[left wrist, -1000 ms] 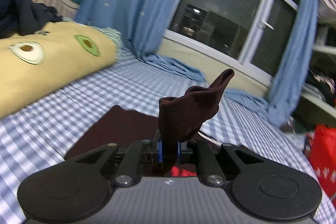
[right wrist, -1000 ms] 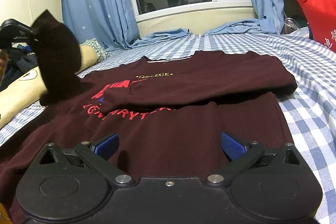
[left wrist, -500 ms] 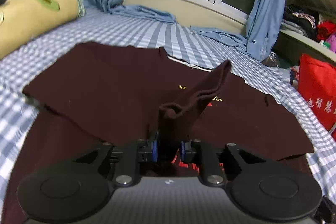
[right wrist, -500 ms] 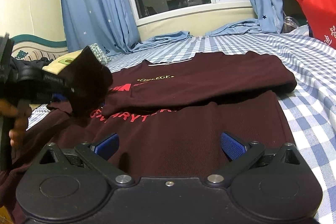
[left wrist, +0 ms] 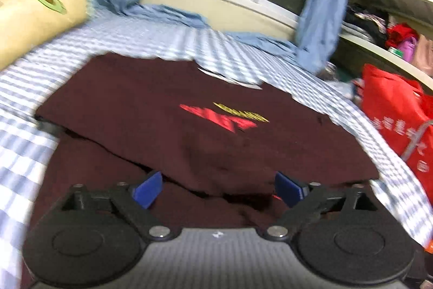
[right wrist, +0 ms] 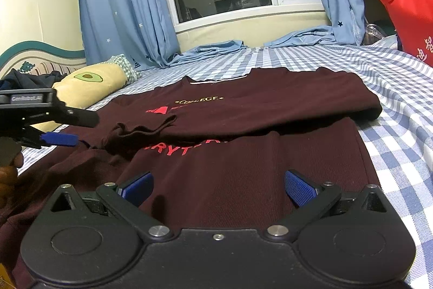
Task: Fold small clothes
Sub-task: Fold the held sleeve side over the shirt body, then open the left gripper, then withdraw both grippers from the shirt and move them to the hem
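Note:
A maroon sweatshirt point(right wrist: 243, 169) with red and yellow lettering lies flat on the blue checked bed point(right wrist: 392, 153). Both sleeves are folded across its chest. The left sleeve's cuff point(right wrist: 140, 127) lies crumpled over the print, free of any grip. My left gripper point(left wrist: 219, 184) hovers just above the sweatshirt point(left wrist: 162, 104), its jaws opening wide with nothing between the blue pads. In the right wrist view the left gripper point(right wrist: 81, 129) sits at the left edge, just short of the cuff. My right gripper point(right wrist: 217, 187) stands open and empty over the sweatshirt's lower part.
A yellow avocado pillow point(right wrist: 92, 85) and dark clothes point(right wrist: 27, 79) lie at the bed's head on the left. A red bag point(left wrist: 400, 121) stands beside the bed on the right. Blue curtains point(right wrist: 121, 4) and a window close off the far side.
The left gripper swung the sleeve cuff over the chest, came down, opened and let the cuff drop onto the sweatshirt. The right gripper has not moved.

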{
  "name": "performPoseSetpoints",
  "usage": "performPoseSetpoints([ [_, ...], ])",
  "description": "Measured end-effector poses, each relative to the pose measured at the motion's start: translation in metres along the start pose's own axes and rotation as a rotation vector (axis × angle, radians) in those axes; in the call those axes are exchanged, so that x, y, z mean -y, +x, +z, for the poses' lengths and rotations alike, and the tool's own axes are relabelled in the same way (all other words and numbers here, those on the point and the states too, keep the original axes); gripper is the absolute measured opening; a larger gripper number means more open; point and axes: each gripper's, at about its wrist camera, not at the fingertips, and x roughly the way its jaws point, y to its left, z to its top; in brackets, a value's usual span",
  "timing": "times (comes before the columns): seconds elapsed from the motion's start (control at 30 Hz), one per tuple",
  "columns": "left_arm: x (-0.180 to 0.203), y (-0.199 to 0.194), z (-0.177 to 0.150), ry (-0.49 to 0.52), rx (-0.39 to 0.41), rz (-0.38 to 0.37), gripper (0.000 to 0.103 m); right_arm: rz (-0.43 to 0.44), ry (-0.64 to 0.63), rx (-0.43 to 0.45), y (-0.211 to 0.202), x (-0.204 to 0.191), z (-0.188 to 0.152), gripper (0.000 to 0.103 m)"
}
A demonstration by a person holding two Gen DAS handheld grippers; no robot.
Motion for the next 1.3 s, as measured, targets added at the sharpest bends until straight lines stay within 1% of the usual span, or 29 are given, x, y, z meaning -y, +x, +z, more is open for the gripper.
performPoseSetpoints([
  [0.1,-0.019,-0.004,0.013,-0.029,0.050,0.121,0.100,0.002,0.003,0.004,0.000,0.001,0.000,0.103],
  [0.2,-0.048,-0.003,0.028,-0.077,0.116,0.220,0.102,0.003,0.004,0.005,-0.001,0.001,-0.001,0.103],
  [0.27,-0.067,0.004,0.039,-0.106,0.143,0.298,0.102,0.002,0.003,0.005,-0.001,0.001,-0.001,0.103],
  [0.4,-0.106,0.018,0.051,-0.190,0.139,0.406,0.102,0.002,0.003,0.004,0.000,0.001,-0.001,0.103],
  [0.5,-0.125,0.032,0.053,-0.229,0.088,0.472,0.102,0.001,0.002,0.004,-0.001,0.001,-0.001,0.103],
  [0.6,-0.137,0.042,0.047,-0.243,0.035,0.509,0.102,0.000,0.000,0.003,-0.001,0.001,-0.001,0.103],
  [0.67,-0.142,0.047,0.040,-0.253,0.006,0.508,0.102,-0.003,-0.004,0.002,-0.001,0.001,-0.002,0.103],
  [0.77,-0.143,0.041,0.035,-0.273,0.029,0.495,0.102,-0.003,-0.003,0.005,-0.001,0.001,-0.002,0.103],
  [0.87,-0.138,0.028,0.034,-0.283,0.042,0.498,0.102,0.024,0.031,0.047,-0.010,0.006,-0.003,0.103],
  [0.93,-0.132,0.014,0.031,-0.262,0.065,0.485,0.102,0.023,0.034,0.080,-0.021,0.008,-0.001,0.103],
  [1.03,-0.117,-0.012,0.028,-0.208,0.088,0.462,0.102,-0.020,0.004,0.132,-0.044,0.007,0.006,0.103],
  [1.13,-0.097,-0.040,0.023,-0.154,0.088,0.432,0.102,-0.058,-0.031,0.184,-0.073,0.006,0.018,0.103],
  [1.23,-0.076,-0.068,0.014,-0.101,0.099,0.381,0.102,-0.092,-0.058,0.279,-0.116,0.004,0.032,0.103],
  [1.3,-0.060,-0.087,0.005,-0.063,0.107,0.338,0.102,-0.106,-0.074,0.317,-0.142,0.002,0.039,0.103],
])
